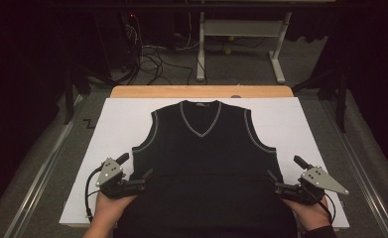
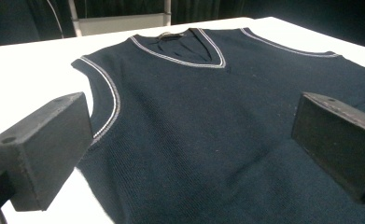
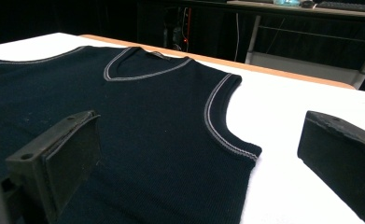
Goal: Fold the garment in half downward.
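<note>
Dark navy knitted sleeveless V-neck vest [image 1: 206,163], w/ pale grey piping round the neckline and both armholes, lies flat and face-up on the white board [image 1: 117,119] that covers the desk; a strip of the wooden desk edge [image 1: 201,91] shows beyond the board. Neck points away from the person, hem towards them, reaching the near edge of the board. Fabric is a fine rib knit and looks smooth, no big folds; a small label sits inside the back of the neck.

Left tool [image 1: 137,172] sits at the vest's left side seam, below the armhole, tips at the edge of the cloth. In the left gripper view the vest [image 2: 208,121] runs between the two black pads: one pad over bare white board, the other over the knit. Jaws wide, nothing held.

Right tool [image 1: 283,173] mirrors it at the right side seam, approx. same height. In the right gripper view the vest [image 3: 138,126] lies under one pad, the other pad over white board [image 3: 283,121], w/ the armhole's bottom corner between them. Jaws wide too, nothing held.

Both hands come in from the near edge, one each side of the hem.
</note>
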`<state>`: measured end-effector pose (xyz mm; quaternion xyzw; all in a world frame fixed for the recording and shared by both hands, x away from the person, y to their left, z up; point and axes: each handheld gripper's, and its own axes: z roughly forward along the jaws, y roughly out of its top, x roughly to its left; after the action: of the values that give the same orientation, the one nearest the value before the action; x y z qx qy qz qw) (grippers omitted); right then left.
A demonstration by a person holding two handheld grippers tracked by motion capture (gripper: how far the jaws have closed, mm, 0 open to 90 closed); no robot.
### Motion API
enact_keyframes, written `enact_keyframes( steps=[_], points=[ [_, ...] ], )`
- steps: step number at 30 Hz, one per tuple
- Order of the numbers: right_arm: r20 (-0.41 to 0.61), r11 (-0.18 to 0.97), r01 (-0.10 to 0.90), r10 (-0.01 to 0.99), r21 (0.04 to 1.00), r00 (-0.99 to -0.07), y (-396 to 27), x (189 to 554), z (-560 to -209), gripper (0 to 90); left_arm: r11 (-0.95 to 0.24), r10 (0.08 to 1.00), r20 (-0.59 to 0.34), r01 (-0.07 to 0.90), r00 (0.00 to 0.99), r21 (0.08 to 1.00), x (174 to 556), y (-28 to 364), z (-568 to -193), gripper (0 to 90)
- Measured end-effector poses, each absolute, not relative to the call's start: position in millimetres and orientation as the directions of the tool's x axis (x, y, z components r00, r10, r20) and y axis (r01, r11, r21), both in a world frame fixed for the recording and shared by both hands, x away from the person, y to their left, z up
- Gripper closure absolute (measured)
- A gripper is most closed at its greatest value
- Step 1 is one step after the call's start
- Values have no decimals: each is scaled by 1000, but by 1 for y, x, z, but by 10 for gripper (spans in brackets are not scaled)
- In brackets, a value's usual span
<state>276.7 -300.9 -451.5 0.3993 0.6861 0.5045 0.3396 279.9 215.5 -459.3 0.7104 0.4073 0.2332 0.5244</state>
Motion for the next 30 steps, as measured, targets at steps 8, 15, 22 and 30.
enact_keyframes(
  steps=[8,15,22,30],
  points=[
    [-63,171,205,893,964,-446,-301,277,-451,1,-123,824,-97,343,558,931,281,215,-461,0],
    [-73,174,200,899,964,-431,-305,273,-450,1,-114,824,-97,331,558,937,281,213,-456,0],
    [-91,195,204,899,959,-429,-304,271,-450,1,-139,818,-83,336,569,931,282,213,-455,0],
    [-100,227,246,892,942,-440,-299,273,-452,13,-116,838,-131,408,530,906,292,228,-453,0]
  ],
)
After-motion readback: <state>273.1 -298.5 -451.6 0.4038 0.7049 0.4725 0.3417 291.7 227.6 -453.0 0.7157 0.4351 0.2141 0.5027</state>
